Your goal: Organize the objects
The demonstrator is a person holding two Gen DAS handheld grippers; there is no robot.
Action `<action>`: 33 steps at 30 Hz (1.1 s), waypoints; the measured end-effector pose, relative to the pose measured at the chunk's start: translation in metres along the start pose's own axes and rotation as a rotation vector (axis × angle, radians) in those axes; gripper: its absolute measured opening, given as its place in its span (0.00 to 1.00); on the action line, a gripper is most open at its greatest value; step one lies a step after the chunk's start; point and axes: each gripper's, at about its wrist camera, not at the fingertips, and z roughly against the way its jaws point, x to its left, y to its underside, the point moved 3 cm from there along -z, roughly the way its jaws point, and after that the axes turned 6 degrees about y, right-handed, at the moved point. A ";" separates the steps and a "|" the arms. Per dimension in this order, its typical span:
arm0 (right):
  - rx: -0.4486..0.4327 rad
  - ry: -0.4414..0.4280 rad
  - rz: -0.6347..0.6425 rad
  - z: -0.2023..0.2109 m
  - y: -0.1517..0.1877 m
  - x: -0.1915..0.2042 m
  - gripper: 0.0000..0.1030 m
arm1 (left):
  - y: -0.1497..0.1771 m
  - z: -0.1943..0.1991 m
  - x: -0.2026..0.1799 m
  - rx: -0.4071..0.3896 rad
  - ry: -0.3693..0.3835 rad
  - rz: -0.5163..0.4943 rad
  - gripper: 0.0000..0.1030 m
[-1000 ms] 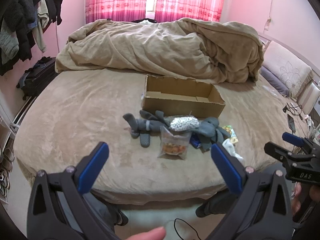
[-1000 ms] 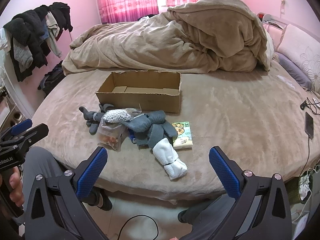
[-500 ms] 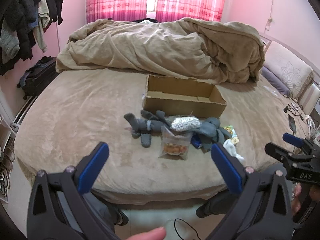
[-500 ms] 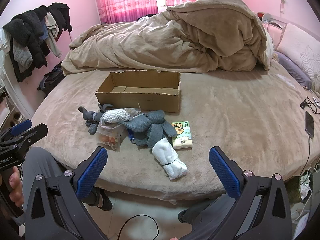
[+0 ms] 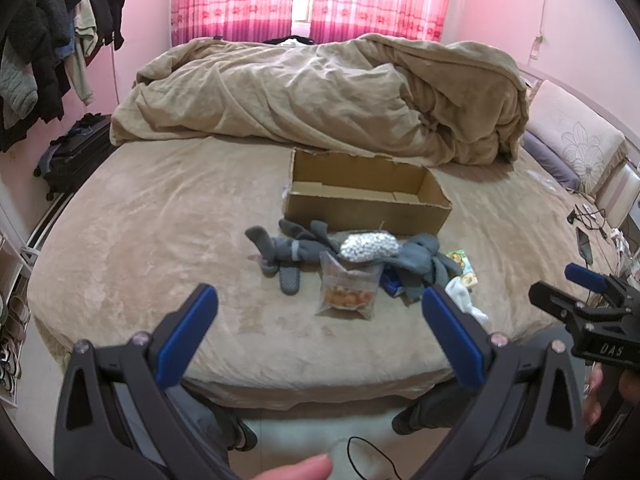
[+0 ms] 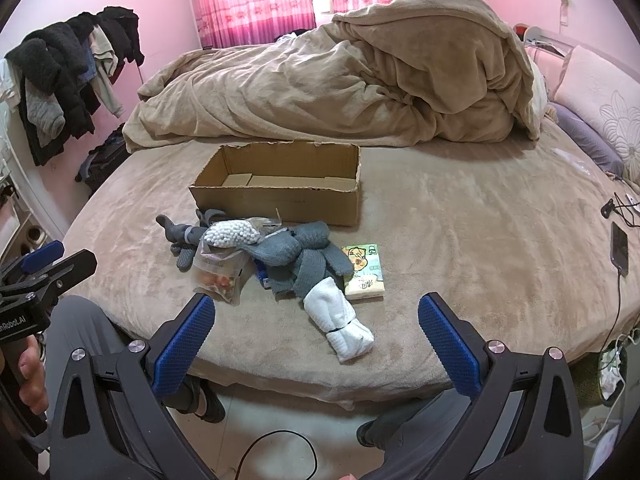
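Note:
An open cardboard box [image 5: 366, 204] [image 6: 280, 194] sits empty on the bed. In front of it lies a pile: grey socks [image 5: 288, 248] [image 6: 296, 252], a bag of white beads [image 5: 368, 245] [image 6: 232, 234], a clear bag of orange snacks [image 5: 347, 292] [image 6: 218, 274], a rolled white sock [image 6: 340, 320] [image 5: 464, 300], a small cartoon packet [image 6: 363, 272] and a blue item [image 5: 390, 282]. My left gripper [image 5: 318, 332] is open and empty, short of the bed's edge. My right gripper [image 6: 314, 334] is open and empty, also short of the edge.
A heaped tan duvet [image 5: 320, 96] fills the back of the bed. Clothes [image 6: 68, 80] hang at the left, a suitcase [image 5: 72, 156] below. A phone [image 6: 619, 248] with a cable lies at the bed's right edge. The person's knees [image 6: 80, 332] are under the grippers.
Both grippers have stayed almost still, with only a slight drift of the views. Nothing on the bed has moved.

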 end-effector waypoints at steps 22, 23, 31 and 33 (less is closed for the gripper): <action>0.052 0.020 -0.019 -0.039 0.007 -0.014 1.00 | 0.019 -0.070 -0.002 0.099 0.023 -0.020 0.99; 0.060 0.020 -0.020 -0.043 0.009 -0.015 1.00 | 0.020 -0.076 -0.001 0.108 0.028 -0.018 0.99; 0.112 0.002 -0.002 -0.083 0.030 -0.014 1.00 | 0.035 -0.128 -0.001 0.171 0.061 -0.027 0.99; 0.127 -0.001 0.006 -0.096 0.034 -0.014 0.99 | 0.038 -0.140 -0.001 0.189 0.071 -0.026 0.99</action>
